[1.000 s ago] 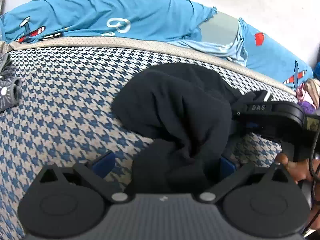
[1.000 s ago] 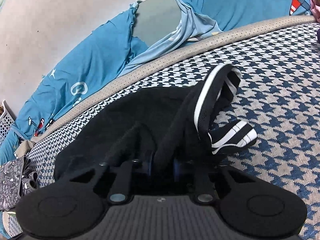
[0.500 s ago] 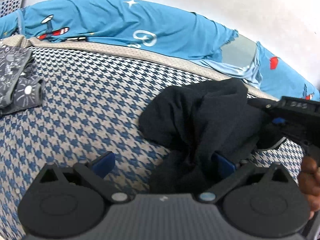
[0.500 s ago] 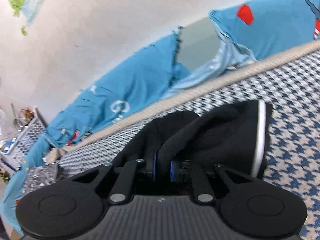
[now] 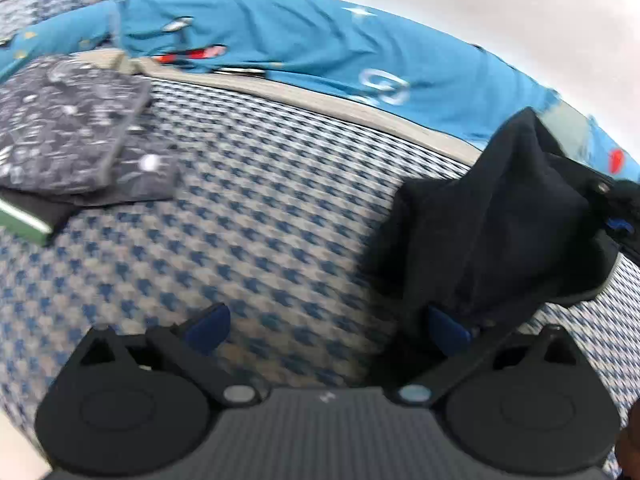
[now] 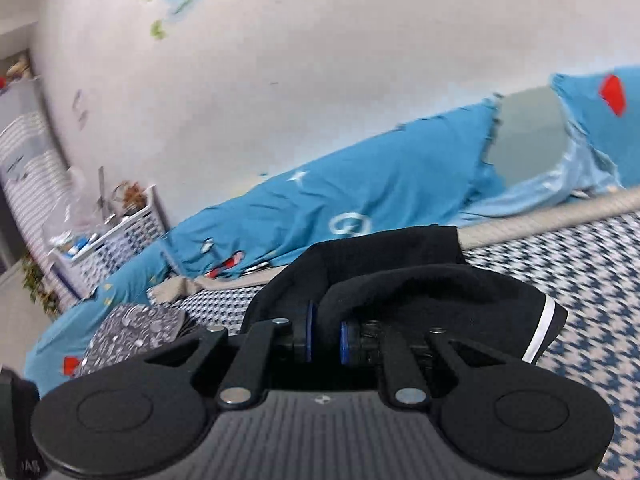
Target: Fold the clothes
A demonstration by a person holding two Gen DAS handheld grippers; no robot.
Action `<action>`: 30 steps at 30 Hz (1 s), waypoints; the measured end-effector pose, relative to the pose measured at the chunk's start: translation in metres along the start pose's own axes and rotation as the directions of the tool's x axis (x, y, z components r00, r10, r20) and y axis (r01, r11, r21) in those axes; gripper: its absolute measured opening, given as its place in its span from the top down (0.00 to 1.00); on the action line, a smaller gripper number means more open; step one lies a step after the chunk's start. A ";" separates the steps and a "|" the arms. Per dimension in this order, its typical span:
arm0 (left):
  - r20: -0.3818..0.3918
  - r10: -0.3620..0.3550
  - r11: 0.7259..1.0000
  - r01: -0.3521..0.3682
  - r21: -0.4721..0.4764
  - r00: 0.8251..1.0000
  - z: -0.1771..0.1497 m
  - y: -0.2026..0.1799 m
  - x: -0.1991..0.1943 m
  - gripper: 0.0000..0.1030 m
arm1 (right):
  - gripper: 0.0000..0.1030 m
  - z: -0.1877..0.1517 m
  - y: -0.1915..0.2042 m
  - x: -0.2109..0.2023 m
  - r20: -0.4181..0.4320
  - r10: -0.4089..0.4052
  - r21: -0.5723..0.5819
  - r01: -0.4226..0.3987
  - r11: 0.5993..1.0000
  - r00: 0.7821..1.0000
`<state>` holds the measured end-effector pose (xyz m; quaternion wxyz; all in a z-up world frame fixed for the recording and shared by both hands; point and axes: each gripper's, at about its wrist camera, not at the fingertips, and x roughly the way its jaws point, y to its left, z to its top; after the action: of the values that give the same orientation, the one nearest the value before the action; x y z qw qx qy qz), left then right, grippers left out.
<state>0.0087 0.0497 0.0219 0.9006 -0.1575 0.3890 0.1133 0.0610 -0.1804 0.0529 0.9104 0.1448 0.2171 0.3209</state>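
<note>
1. My right gripper (image 6: 325, 334) is clamped tight on a fold of the black garment (image 6: 404, 280), blue pads pressing the cloth from both sides.
2. The garment hangs bunched over my right fingers, its white stripe (image 6: 541, 330) showing on the right edge, above the houndstooth bedcover (image 6: 592, 280).
3. My left gripper (image 5: 326, 326) has its jaws spread wide; the left fingertip (image 5: 208, 324) is over bare bedcover, and the right one sits at the garment's lower edge, though I can't tell if it touches.
4. From the left wrist view, the garment sits lifted at the right, well apart from the folded grey patterned clothes (image 5: 68, 136) stacked at far left.
5. The blue quilt (image 5: 304, 52) lies rumpled along the wall behind the bedcover.
</note>
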 end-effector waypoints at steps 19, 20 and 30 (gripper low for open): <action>0.139 0.163 0.963 -0.127 -0.239 0.977 0.026 0.092 -0.037 0.00 | 0.76 -0.066 0.096 0.068 -0.165 0.149 -0.359 -0.200 0.912 0.975; 0.145 0.168 0.961 -0.129 -0.243 0.975 0.026 0.093 -0.039 0.00 | 0.75 -0.070 0.099 0.069 -0.183 0.156 -0.373 -0.215 0.903 0.971; 0.167 0.138 0.964 -0.094 -0.249 0.976 0.030 0.087 -0.044 0.00 | 0.59 -0.074 0.100 0.055 -0.267 0.229 -0.362 -0.317 0.876 0.936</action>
<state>-0.0294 0.1382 0.0565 0.8987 -0.2309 0.2966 0.2262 0.0116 -0.0603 0.0127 0.8368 -0.0505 0.2217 0.4981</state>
